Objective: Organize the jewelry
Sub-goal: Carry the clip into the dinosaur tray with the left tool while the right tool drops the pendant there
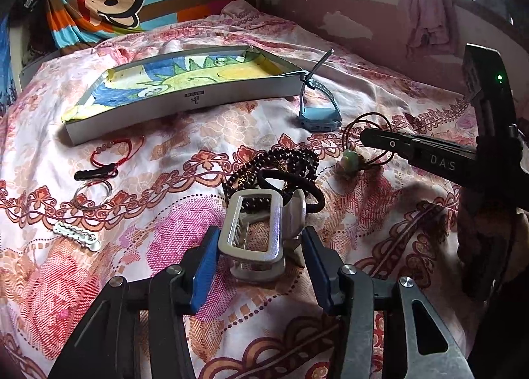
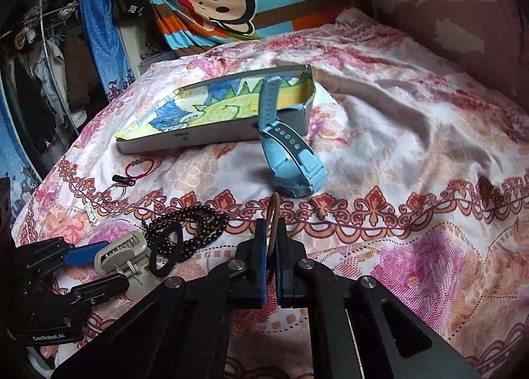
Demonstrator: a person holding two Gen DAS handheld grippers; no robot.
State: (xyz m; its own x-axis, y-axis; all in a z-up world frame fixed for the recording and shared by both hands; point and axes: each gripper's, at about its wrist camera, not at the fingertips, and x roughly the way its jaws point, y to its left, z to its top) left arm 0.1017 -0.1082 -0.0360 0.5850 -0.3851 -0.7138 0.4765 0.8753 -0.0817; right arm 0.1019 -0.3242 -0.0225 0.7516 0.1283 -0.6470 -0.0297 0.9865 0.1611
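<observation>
My left gripper (image 1: 259,246) is open, its blue pads on either side of a grey hair claw clip (image 1: 256,233) lying on the bed; the clip also shows in the right wrist view (image 2: 120,256). Beyond the clip lie a dark bead necklace (image 1: 287,164) and a black hair tie (image 1: 297,190). My right gripper (image 2: 271,243) is shut on a brown cord necklace (image 2: 273,213); its green pendant (image 1: 350,160) hangs down to the sheet. A shallow box with a coloured drawing inside (image 1: 185,81) lies further back. A blue watch (image 1: 319,114) stands beside it.
At the left lie a red string bracelet (image 1: 112,147), a black hair clip (image 1: 96,174), silver bangles (image 1: 92,195) and a white hair clip (image 1: 76,235). The floral bedsheet (image 1: 380,233) is rumpled. A clothes rack (image 2: 49,81) stands left of the bed.
</observation>
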